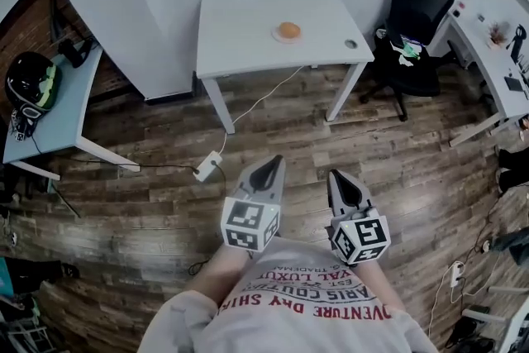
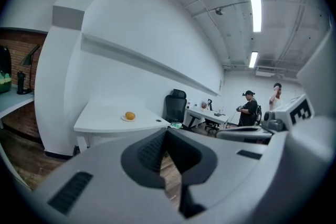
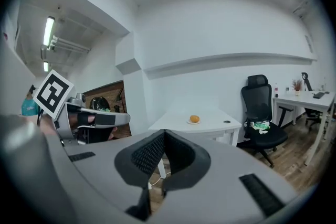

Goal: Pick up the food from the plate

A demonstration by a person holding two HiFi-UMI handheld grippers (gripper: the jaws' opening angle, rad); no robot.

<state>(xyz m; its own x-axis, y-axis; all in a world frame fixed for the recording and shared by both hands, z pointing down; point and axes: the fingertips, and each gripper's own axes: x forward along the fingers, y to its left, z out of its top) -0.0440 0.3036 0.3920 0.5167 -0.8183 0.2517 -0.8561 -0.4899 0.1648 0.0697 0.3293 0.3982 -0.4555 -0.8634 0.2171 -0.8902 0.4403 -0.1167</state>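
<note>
An orange round piece of food (image 1: 288,30) lies on a small white plate (image 1: 278,37) on the white table (image 1: 248,33) far ahead; the food (image 2: 129,116) (image 3: 194,119) shows small in both gripper views. My left gripper (image 1: 269,169) and right gripper (image 1: 346,189) are held close to my body above the wooden floor, far short of the table. Both have their jaws shut with nothing between them, in the left gripper view (image 2: 167,134) and the right gripper view (image 3: 164,134) alike.
A black office chair (image 1: 417,21) stands right of the table, with another desk (image 1: 488,54) beyond. A blue side table (image 1: 50,107) with a helmet (image 1: 31,83) is at left. A cable and power adapter (image 1: 207,165) lie on the floor. Two people (image 2: 249,107) stand far off.
</note>
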